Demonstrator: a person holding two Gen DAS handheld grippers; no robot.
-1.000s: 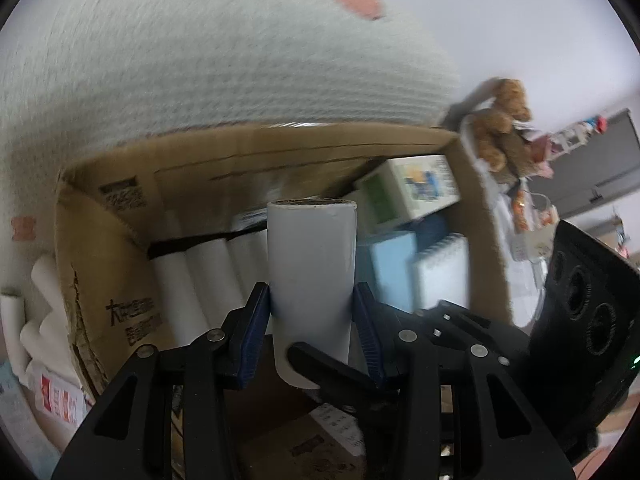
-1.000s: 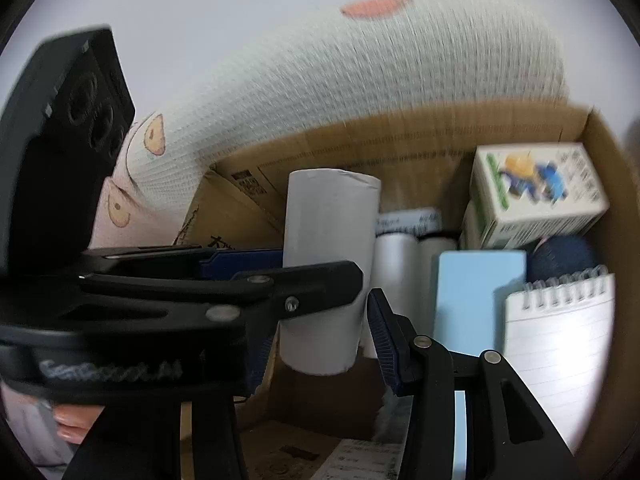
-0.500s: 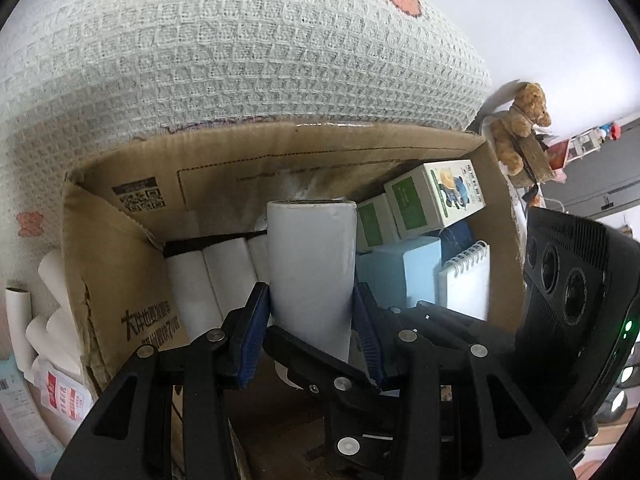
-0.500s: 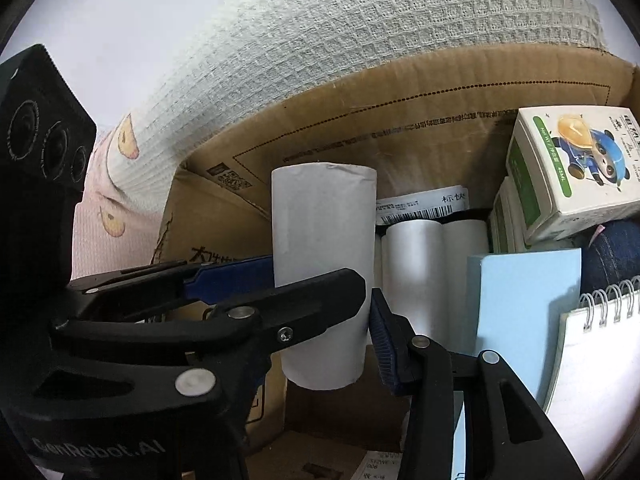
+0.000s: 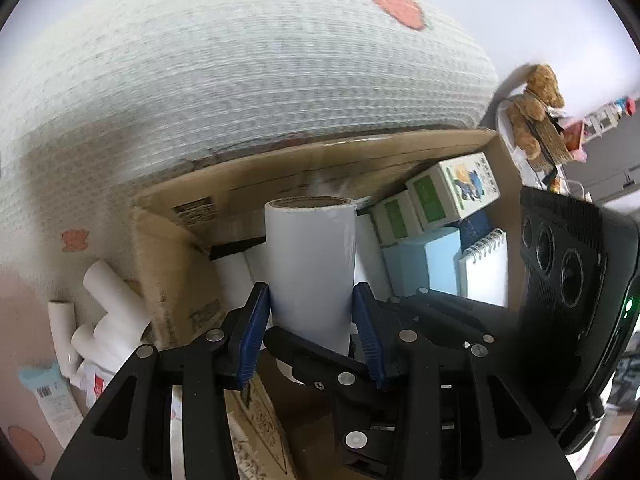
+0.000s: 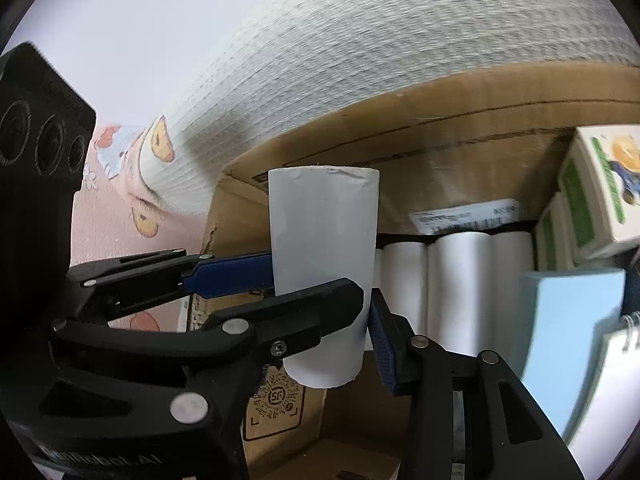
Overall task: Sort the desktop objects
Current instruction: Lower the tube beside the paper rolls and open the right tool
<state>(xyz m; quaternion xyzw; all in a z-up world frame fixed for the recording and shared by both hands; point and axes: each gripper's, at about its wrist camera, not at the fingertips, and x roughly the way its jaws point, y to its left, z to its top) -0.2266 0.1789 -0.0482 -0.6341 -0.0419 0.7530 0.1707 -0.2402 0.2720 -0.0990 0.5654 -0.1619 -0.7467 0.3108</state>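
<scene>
Where left view reaches: teddy bear [image 5: 536, 106]

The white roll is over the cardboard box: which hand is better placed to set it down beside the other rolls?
Probably left. The left tongs clamp the white roll with both blue pads, upright over the cardboard box. The right tongs only bracket it from the side, near the other rolls.

A home, likely a bedroom: a teddy bear [image 5: 534, 114], a waffle-knit blanket [image 5: 240, 80] and a cartoon-print sheet [image 6: 116, 216] say so.
</scene>
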